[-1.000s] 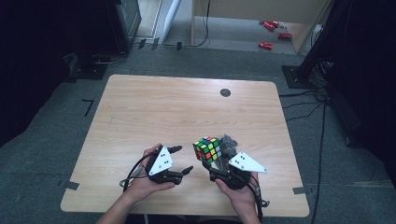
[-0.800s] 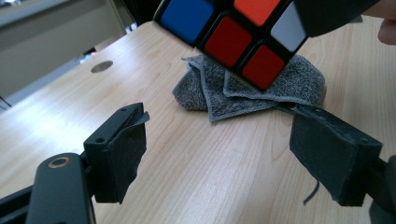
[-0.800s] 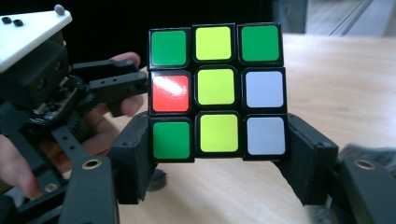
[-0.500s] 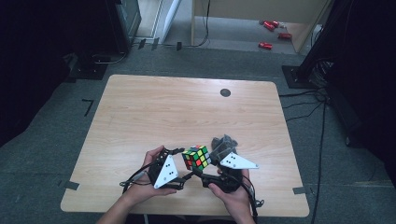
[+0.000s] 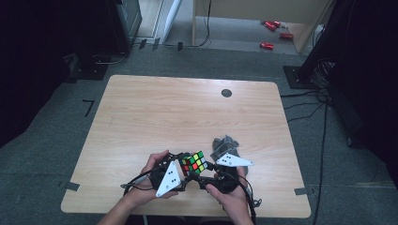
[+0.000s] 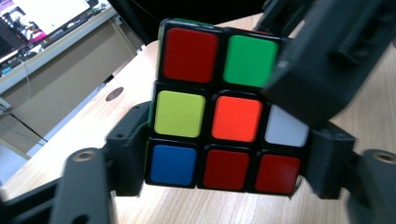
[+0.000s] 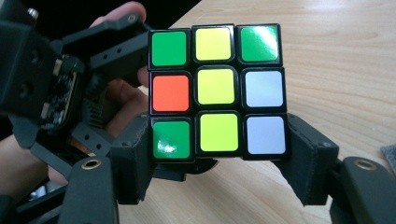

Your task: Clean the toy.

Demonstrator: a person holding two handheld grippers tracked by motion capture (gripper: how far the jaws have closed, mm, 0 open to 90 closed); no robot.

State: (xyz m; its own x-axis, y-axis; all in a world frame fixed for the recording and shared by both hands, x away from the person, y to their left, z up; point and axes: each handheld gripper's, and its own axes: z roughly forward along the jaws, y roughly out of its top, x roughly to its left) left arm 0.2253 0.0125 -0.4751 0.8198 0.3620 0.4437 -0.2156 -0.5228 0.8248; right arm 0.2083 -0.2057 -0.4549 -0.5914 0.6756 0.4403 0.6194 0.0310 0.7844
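One puzzle cube [image 5: 194, 162] above table [image 5: 155, 112], clamped by two grippers: left gripper [image 5: 180, 165] jaws just closed onto it; right gripper [image 5: 206, 172] grips bottom layer. One grey cloth [image 5: 224, 144] beside.

Free room: the far half of the light wooden table [image 5: 178, 108].
Obstacle: the crumpled grey cloth [image 5: 224, 143] just beside the right gripper [image 5: 212, 174].

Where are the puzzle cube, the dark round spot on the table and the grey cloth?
puzzle cube [image 5: 194, 162], high view, top face.
dark round spot [image 5: 226, 93], high view, its centre.
grey cloth [image 5: 224, 143], high view, crumpled middle.
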